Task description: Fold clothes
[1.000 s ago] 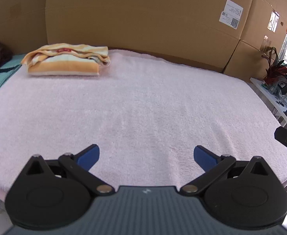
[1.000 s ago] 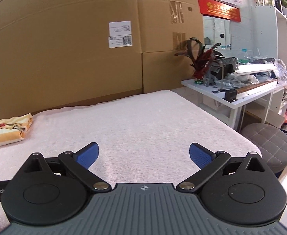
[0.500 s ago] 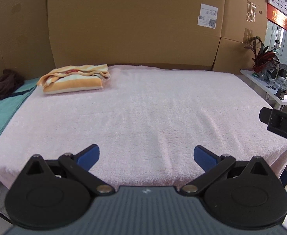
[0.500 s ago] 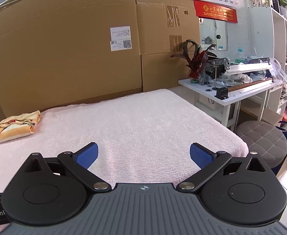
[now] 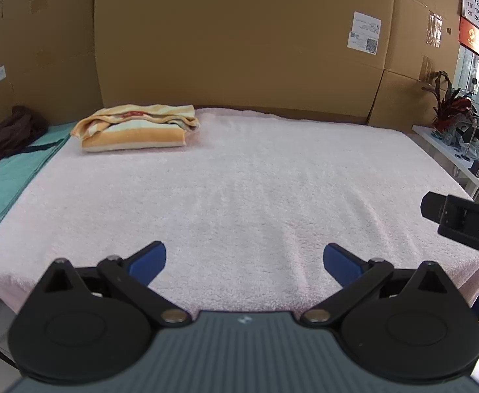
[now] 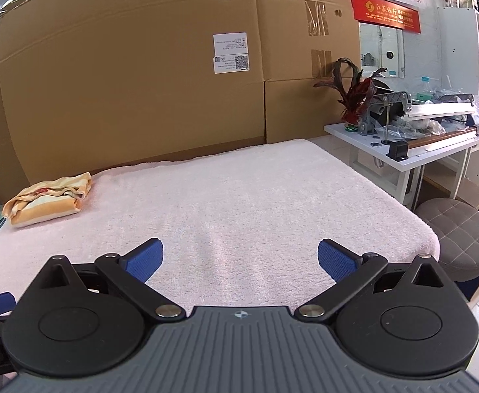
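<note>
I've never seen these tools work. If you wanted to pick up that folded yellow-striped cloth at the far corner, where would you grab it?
Probably the thick folded edge of the folded striped cloth that faces the grippers. It is a neat, straight bundle lying flat on the pink towel surface, so an open gripper coming in low from the front could pinch all layers together.

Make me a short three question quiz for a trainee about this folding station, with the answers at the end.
1. True or false: the folded yellow and orange striped garment lies at the far left corner of the pink terry-cloth table cover.
2. What does the left gripper hold?
3. Which is open: A, only the left gripper; B, only the right gripper; C, both?

Key: 1 true. 2 nothing; its blue fingers stand apart over bare cover. 3 C.
</note>
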